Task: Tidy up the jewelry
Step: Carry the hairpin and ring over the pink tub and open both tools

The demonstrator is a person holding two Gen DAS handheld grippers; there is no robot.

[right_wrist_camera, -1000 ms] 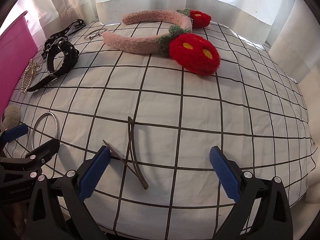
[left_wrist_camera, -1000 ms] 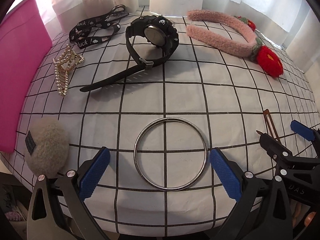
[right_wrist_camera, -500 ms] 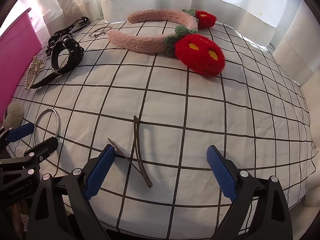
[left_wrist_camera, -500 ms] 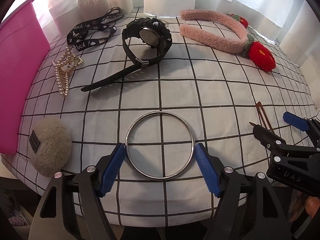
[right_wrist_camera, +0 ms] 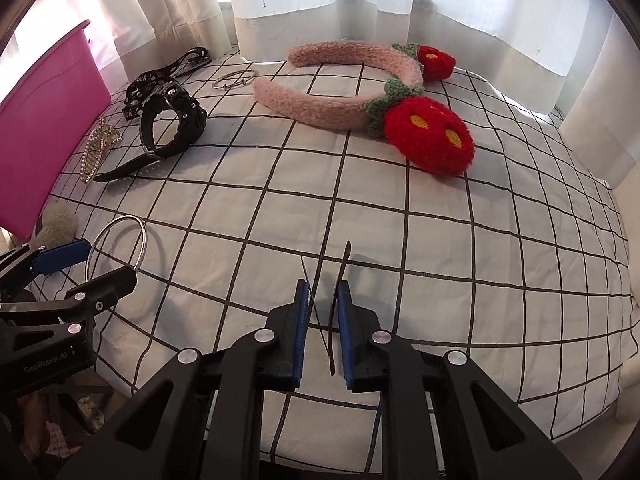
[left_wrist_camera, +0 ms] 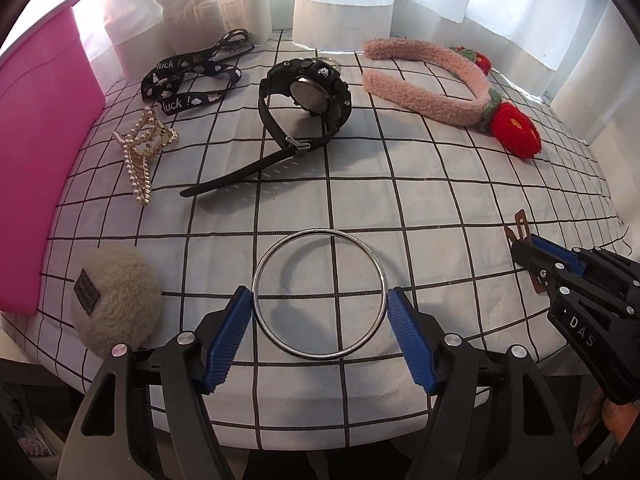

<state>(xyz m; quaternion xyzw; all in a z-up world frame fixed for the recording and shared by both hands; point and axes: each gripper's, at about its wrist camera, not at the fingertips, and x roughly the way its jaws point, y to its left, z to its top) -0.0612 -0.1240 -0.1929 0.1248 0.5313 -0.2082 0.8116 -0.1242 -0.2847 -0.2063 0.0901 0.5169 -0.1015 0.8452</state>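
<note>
My left gripper [left_wrist_camera: 320, 304] is shut on a silver bangle [left_wrist_camera: 320, 294], its blue pads pressed on the ring's left and right sides; the ring is lifted off the checked cloth and casts a shadow. It also shows in the right wrist view [right_wrist_camera: 120, 242]. My right gripper [right_wrist_camera: 323, 300] is shut on a brown hair clip [right_wrist_camera: 340, 280], held a little above the cloth with its two prongs pointing forward. The clip's tip pokes out of the right gripper in the left wrist view [left_wrist_camera: 520, 220].
A pink bin [left_wrist_camera: 36, 152] stands at the left. On the cloth lie a black watch [left_wrist_camera: 304, 100], a pearl hair claw [left_wrist_camera: 138, 152], a black lanyard [left_wrist_camera: 188, 76], a pink headband with red flowers [right_wrist_camera: 360, 96], a beige pompom [left_wrist_camera: 116, 304] and a thin wire bangle [right_wrist_camera: 234, 78].
Both grippers have closed: the left on the bangle, the right on the hair clip. Both items now sit lifted off the cloth.
</note>
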